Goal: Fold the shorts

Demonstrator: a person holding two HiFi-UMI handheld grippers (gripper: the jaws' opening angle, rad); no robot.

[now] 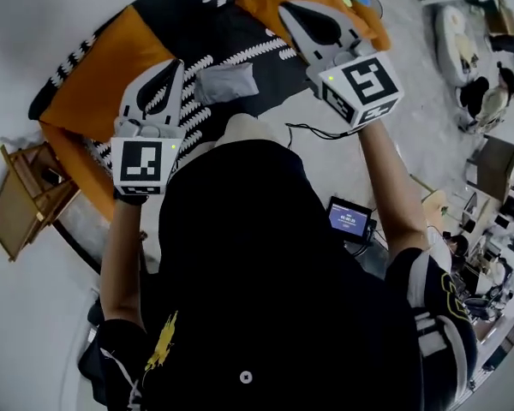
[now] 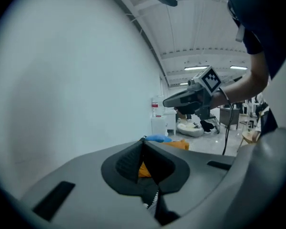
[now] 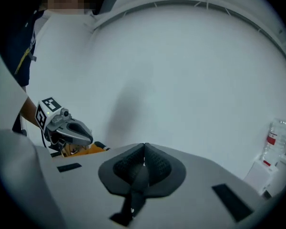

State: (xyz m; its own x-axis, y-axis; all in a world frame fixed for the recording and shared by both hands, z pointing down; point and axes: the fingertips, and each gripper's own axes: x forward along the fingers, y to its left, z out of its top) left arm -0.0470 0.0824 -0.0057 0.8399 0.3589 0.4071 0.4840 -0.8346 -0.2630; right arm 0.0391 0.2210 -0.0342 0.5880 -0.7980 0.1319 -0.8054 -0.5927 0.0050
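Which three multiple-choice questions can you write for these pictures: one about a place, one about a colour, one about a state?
1. Where does the grey cloth lie?
A. between the left gripper's fingers
B. on the patterned mat
C. on a chair

2. What colour are the mat's plain patches?
A. orange
B. green
C. pink

3. How do the left gripper and the right gripper stand?
A. both open
B. the right one shut on the cloth
C. both shut, holding nothing

Answers:
1 B: the head view shows the cloth lying flat on the mat, apart from both grippers.
2 A: orange patches flank the black-and-white pattern.
3 C: each gripper view shows its fingers meeting with nothing between them.
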